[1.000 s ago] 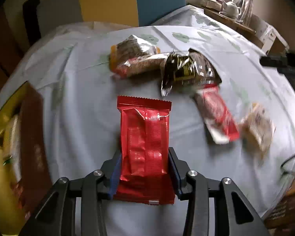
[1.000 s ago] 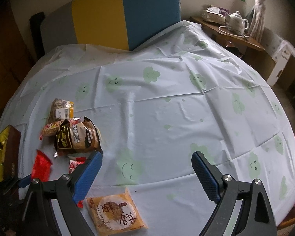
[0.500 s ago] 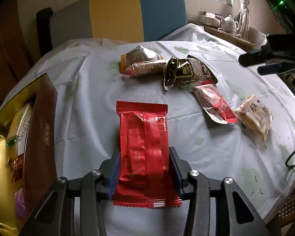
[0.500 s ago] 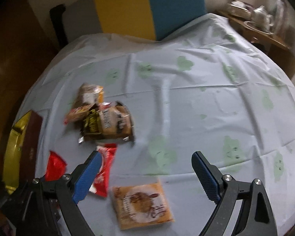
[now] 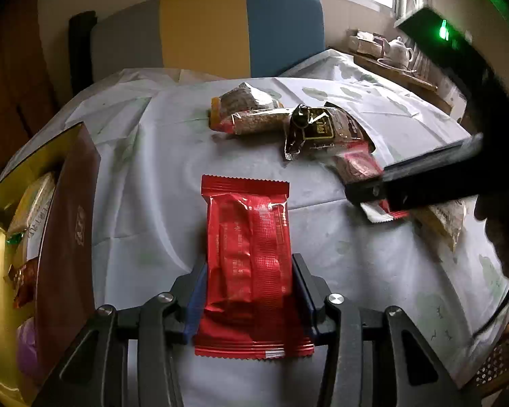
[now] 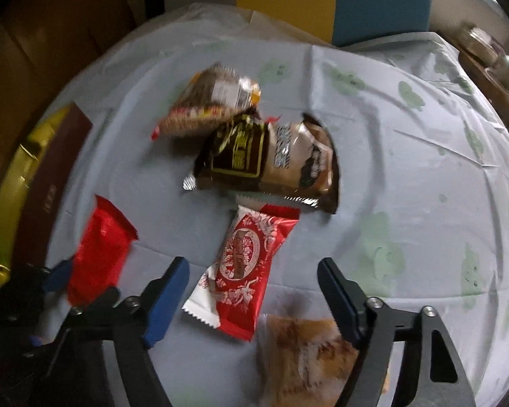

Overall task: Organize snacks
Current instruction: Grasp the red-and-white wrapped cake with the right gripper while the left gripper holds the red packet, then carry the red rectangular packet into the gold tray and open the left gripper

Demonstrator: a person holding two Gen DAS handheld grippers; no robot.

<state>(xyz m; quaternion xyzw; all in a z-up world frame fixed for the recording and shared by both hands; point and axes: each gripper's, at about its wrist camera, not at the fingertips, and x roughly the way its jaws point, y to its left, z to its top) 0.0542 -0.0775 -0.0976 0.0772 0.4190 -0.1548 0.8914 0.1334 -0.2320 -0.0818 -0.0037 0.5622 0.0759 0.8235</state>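
Sorting snacks: a person works over a desk point(image 6: 407, 176) covered in a pale cloth with green prints.
Left gripper point(image 5: 249, 291): its jaws are clenched on a plain red packet point(image 5: 251, 264), blue pads pressing both long sides, the packet's far end pointing away over the desk.
Same packet, right wrist view: the plain red packet point(image 6: 100, 254) shows at the lower left, with the left gripper point(image 6: 56, 276) dark and blurred beside it.
Right gripper point(image 6: 252, 291): its jaws are closing but the pads touch nothing; between them lie the near end of a red-and-white patterned packet point(image 6: 244, 264) and the top of an orange-brown packet point(image 6: 302, 352), which is blurred.
Right gripper, left wrist view: one dark finger point(image 5: 410, 179) crosses above the patterned packet point(image 5: 358, 166).
Dark brown packet point(image 6: 264, 156): lies just beyond the patterned packet and overlaps its far end.
Clear packets point(image 6: 210, 105): two with brown contents, touching the dark one on its far left side.
Box point(image 5: 68, 230): brown wall with a gold interior, at the desk's left edge, holding several snacks point(image 5: 34, 203).
Background: a grey, yellow and blue panel point(image 5: 207, 30) stands behind the desk; a white teapot point(image 5: 398, 49) sits on a side shelf.
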